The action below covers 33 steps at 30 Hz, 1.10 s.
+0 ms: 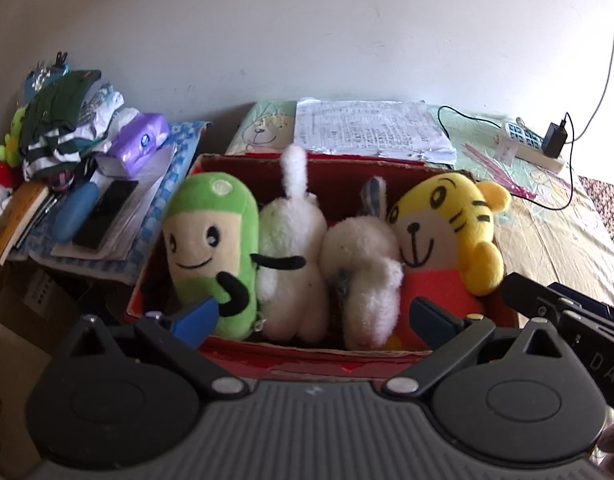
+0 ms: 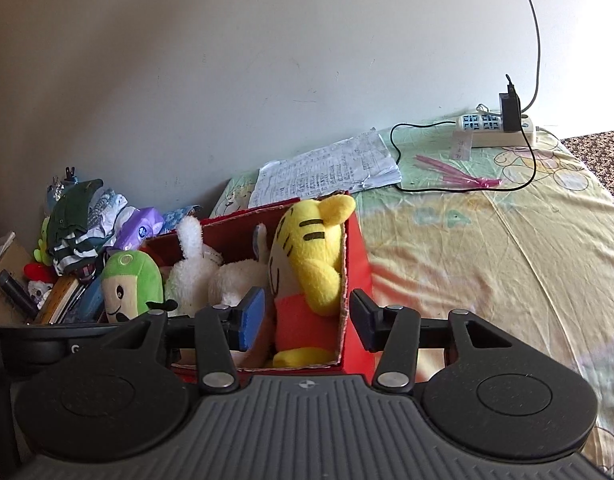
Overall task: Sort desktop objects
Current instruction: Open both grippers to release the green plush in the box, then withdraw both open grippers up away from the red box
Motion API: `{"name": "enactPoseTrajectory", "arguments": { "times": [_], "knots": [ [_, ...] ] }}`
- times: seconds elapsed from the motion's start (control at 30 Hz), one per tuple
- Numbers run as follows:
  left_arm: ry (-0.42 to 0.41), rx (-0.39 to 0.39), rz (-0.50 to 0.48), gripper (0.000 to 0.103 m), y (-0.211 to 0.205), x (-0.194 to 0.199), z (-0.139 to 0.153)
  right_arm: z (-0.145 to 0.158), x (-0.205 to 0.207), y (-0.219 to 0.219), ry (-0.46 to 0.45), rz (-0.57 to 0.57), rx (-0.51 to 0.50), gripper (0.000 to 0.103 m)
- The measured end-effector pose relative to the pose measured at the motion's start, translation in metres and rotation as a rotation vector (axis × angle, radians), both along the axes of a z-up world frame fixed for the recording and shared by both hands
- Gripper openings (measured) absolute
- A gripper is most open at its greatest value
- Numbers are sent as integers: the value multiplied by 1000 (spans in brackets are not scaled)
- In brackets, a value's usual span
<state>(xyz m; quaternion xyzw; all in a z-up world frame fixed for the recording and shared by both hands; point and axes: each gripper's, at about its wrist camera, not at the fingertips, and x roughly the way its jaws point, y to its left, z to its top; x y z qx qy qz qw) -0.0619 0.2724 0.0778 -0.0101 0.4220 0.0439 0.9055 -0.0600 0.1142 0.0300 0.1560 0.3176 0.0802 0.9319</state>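
The red box (image 1: 235, 162) stands on the bedsheet (image 2: 487, 248) and holds four toys in a row: green plush (image 1: 211, 248), two white plushes (image 1: 295, 248), tiger (image 1: 447, 232). My left gripper (image 1: 315, 318) is spread wide at the box's near edge, empty. My right gripper (image 2: 305, 320) is spread, its fingers straddling the box's right wall beside the tiger, clamping nothing.

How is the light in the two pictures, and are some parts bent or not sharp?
Left wrist view: daylight from the right washes out the bed sheet; the wall curves at the corners; the toy box is sharp. Right wrist view: bright sheet, dark rounded corners, a blurred pale patch at the right edge.
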Motion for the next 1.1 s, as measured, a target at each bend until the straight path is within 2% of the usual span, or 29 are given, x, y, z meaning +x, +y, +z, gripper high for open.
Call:
{"name": "enactPoseTrajectory", "arguments": {
  "times": [0.17,0.23,0.4,0.6,0.8,1.1],
  "knots": [
    [10,38,7,102,17,6,4,8,7,21,-2,5,-6,52],
    [12,54,7,102,27,8,5,10,11,30,-5,1,-15,57],
    [62,7,18,102,59,17,3,10,19,54,2,2,-28,62],
    [72,-8,-14,102,83,21,-6,6,26,76,0,-12,-34,62],
    [87,-34,-52,102,94,27,-12,1,32,87,30,-53,-16,62],
    [104,-40,-110,102,90,37,-22,-1,39,99,47,-74,-85,63]
  ]
}}
